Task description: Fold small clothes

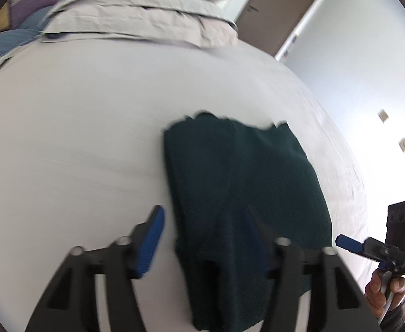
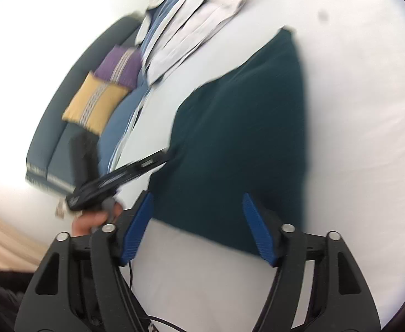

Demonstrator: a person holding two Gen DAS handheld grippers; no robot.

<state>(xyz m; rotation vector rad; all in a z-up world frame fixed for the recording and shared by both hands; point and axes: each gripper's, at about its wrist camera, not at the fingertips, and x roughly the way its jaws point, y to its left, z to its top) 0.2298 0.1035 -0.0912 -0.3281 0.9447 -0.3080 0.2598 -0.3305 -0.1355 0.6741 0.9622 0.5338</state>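
Note:
A dark green garment (image 1: 241, 182) lies folded in a rough rectangle on the white bed sheet (image 1: 78, 138). My left gripper (image 1: 204, 213) hovers over its near left edge with the blue pads wide apart and nothing pressed between them; the right pad is lost against the dark cloth. In the right wrist view the same garment (image 2: 244, 127) runs away from me. My right gripper (image 2: 197, 197) stands open above its near edge, pads clear of the cloth. Each view also shows the other gripper at the garment's side, the right gripper (image 1: 352, 244) and the left gripper (image 2: 136, 168), both held by a hand.
A stack of pale and blue striped bedding (image 1: 139, 19) lies at the far end of the bed. Beyond the bed's edge stands a brown door (image 1: 274, 8). A dark blue sofa (image 2: 53, 127) carries a yellow cushion (image 2: 94, 105) and a purple one (image 2: 119, 66).

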